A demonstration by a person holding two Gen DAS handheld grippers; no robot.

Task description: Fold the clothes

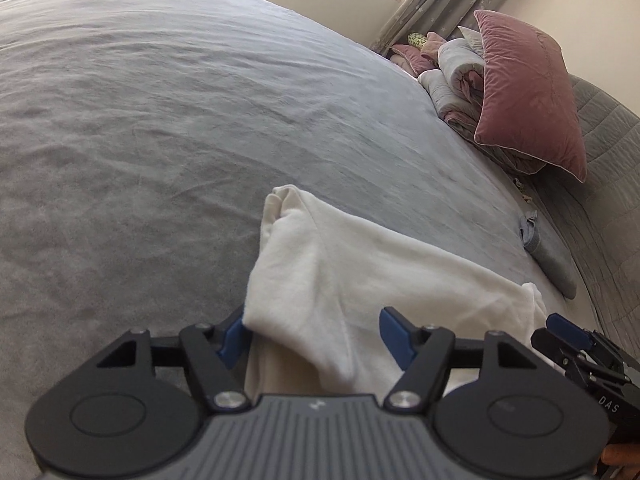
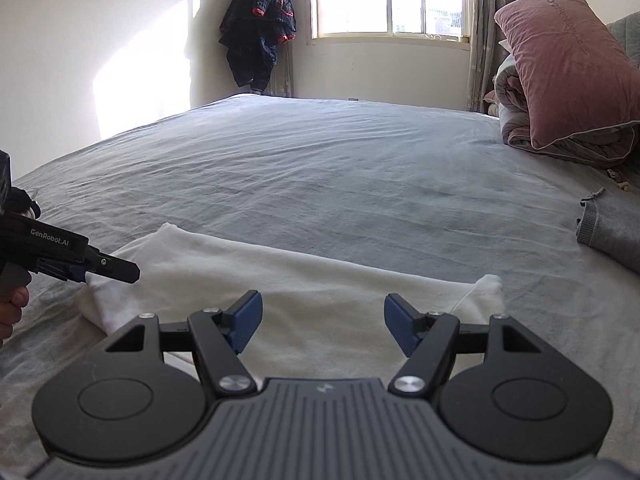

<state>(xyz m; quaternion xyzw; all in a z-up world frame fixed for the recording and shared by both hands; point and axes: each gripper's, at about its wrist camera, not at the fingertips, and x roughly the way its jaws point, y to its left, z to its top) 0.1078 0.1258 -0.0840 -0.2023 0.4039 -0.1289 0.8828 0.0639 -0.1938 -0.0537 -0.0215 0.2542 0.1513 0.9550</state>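
Observation:
A white garment (image 1: pixel 340 276) lies partly folded on the grey bed, and the right wrist view shows the same white garment (image 2: pixel 280 280) as a wide band. My left gripper (image 1: pixel 316 336) is open with the cloth's near left corner between its blue pads, which stand apart. The left gripper (image 2: pixel 112 270) also shows from the side at the cloth's left end. My right gripper (image 2: pixel 323 324) is open just above the cloth's near edge, holding nothing. The right gripper (image 1: pixel 568 332) appears at the cloth's right corner in the left wrist view.
A grey bedsheet (image 2: pixel 320 168) covers the wide bed. A pink pillow (image 2: pixel 568 64) leans on rolled quilts at the right. A folded grey garment (image 2: pixel 612 232) lies at the right edge. Dark clothes (image 2: pixel 260 28) hang beside the window.

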